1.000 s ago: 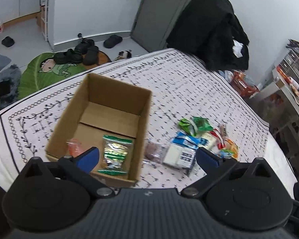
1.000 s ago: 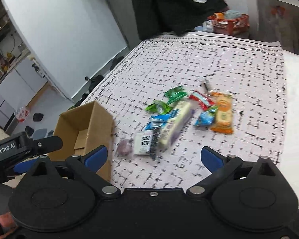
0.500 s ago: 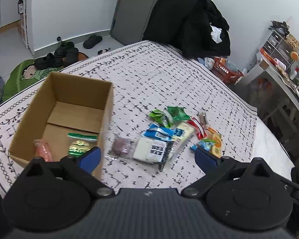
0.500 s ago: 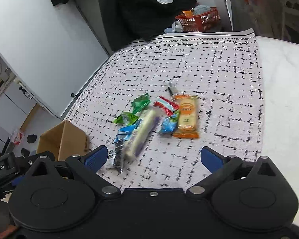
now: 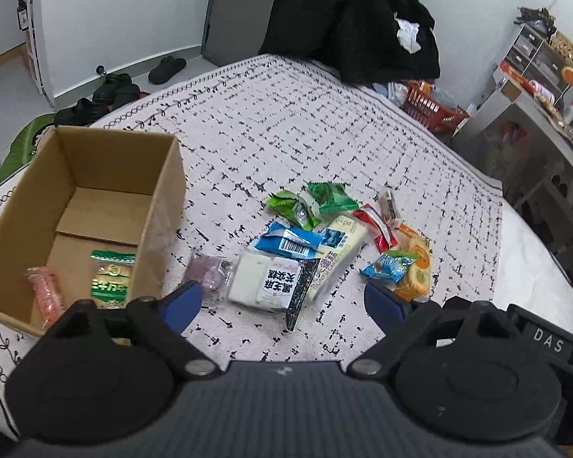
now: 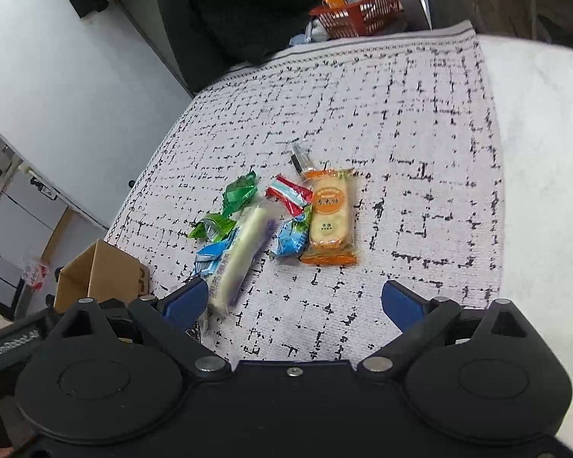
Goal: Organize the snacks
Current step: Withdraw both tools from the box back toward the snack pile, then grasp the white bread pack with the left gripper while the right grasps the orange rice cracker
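An open cardboard box [image 5: 164,191] stands on the patterned cloth at the left and holds a green-and-white packet [image 5: 110,278] and an orange packet [image 5: 44,297]. Several loose snacks lie in a pile to its right: a white packet with black print [image 5: 267,282], a purple one [image 5: 210,274], a long pale cake bar [image 6: 244,255], green wrappers [image 6: 240,191] and an orange cracker pack [image 6: 330,217]. My left gripper [image 5: 282,301] is open and empty, just short of the white packet. My right gripper [image 6: 292,301] is open and empty, short of the cracker pack.
The box corner also shows in the right wrist view [image 6: 99,278] at lower left. Black clothes [image 5: 355,19] hang beyond the far edge. A red basket [image 5: 431,107] and a metal shelf [image 5: 534,76] stand to the right. Shoes [image 5: 110,91] lie on the floor at the left.
Both grippers have swung to the right, away from the box and toward the snack pile. The pile now sits centred ahead of each. Both stay open and empty.
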